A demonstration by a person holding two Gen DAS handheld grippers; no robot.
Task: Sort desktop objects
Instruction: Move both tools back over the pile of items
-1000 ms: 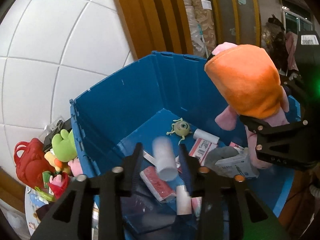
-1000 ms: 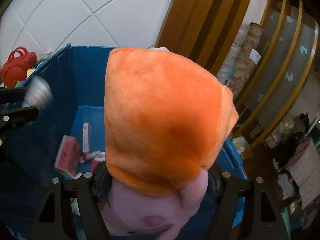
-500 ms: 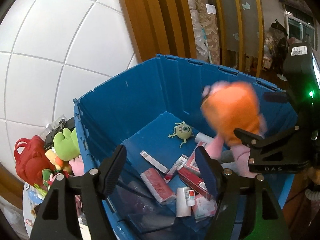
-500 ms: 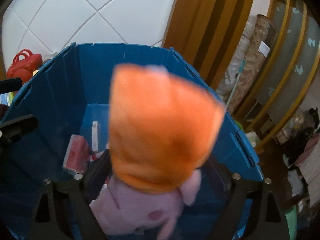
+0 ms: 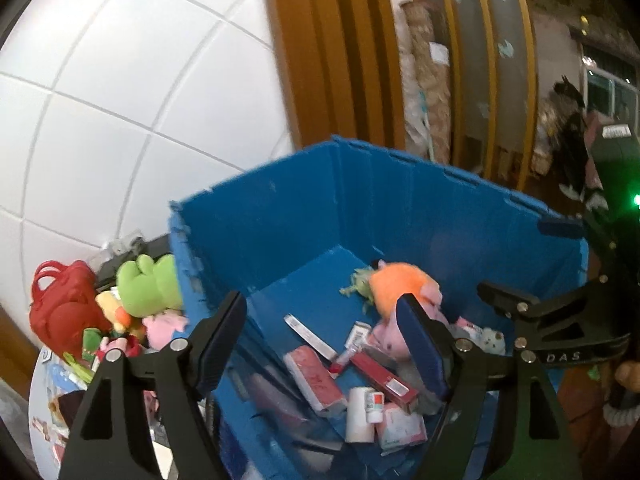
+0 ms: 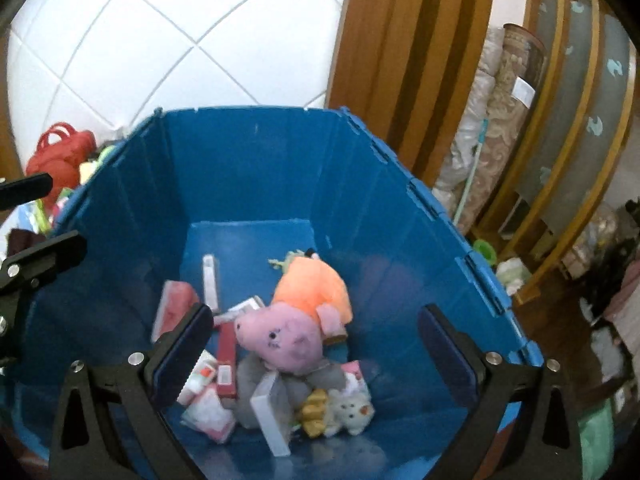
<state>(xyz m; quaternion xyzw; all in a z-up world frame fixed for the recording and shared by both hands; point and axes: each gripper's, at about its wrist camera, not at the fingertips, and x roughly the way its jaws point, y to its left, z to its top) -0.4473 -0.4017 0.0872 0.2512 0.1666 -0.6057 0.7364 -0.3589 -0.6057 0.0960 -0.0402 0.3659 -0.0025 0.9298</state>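
Two grippers hang wide over the deep blue plastic crate (image 6: 256, 184), and nothing sits between either pair of jaws! The pink pig plush in its orange dress (image 6: 298, 320) lies on the crate floor, centre of the right wrist view, on top of a heap of small boxes. The right gripper (image 6: 316, 344) has just been opening, and now stands spread above the plush, apart from it. The left gripper (image 5: 324, 328) has just been opening too, empty, framing the flat red-patterned packet (image 5: 314, 376) and the white cylinder (image 5: 360, 414) low in its view. Outside the crate, at the left edge, a green plush (image 5: 150, 286) and a red handbag (image 5: 62, 312) sit in a pile.
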